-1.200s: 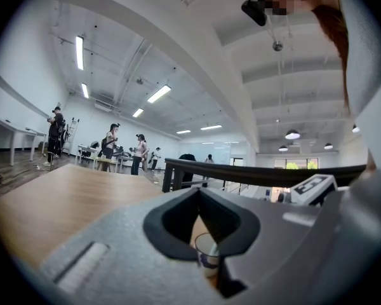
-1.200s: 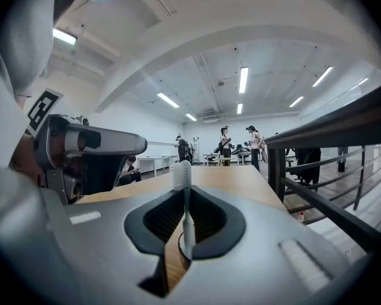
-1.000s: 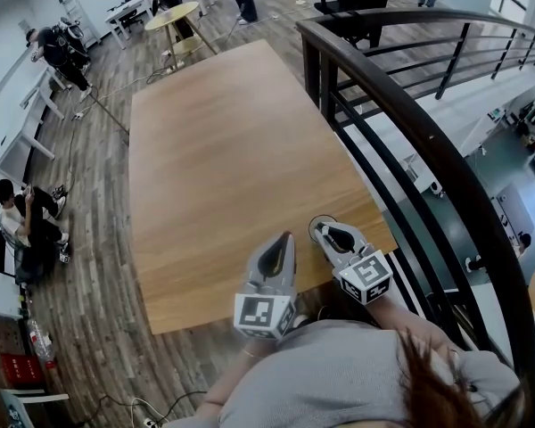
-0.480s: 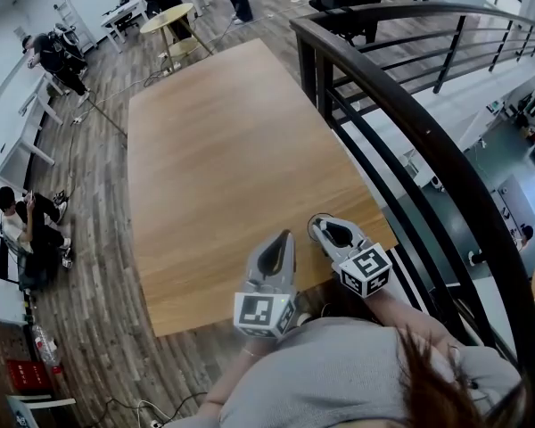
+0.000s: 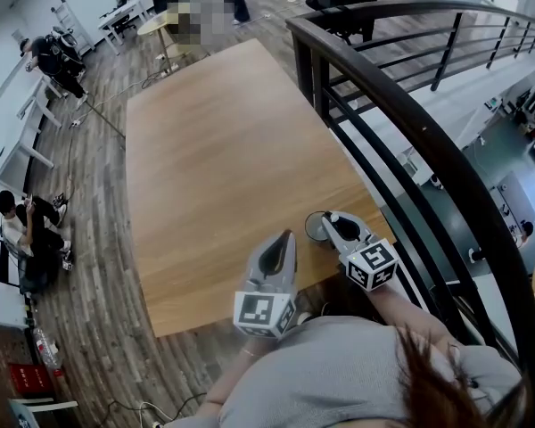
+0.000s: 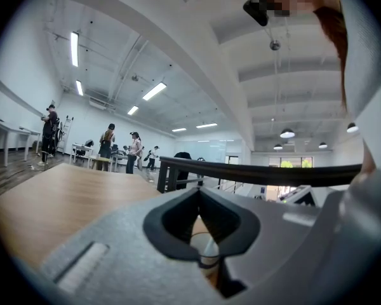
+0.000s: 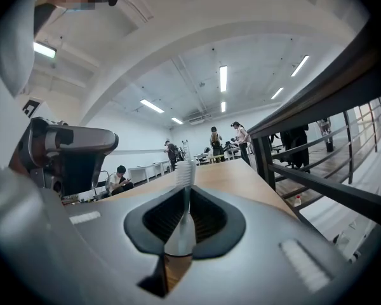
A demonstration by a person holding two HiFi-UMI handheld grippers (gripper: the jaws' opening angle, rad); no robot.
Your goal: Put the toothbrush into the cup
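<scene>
**Head view:** the right claw (image 5: 330, 223) hangs over the cup (image 5: 311, 230), which stands by the tabletop (image 5: 223, 150) edge, just right of the left claw (image 5: 283, 239)

**Left gripper view:** the claw is clenched on nothing, with the cup just beyond its tips

**Right gripper view:** the claw grasps the toothbrush (image 7: 181, 221) upright, bristles rising above its tips

Cup (image 5: 311, 230) on desk (image 5: 223, 150), near right corner. Right gripper (image 5: 335, 225) with toothbrush (image 7: 185, 173) above it; left gripper (image 5: 281, 246) alongside, to left. Railing (image 5: 410, 119) right of desk.
</scene>
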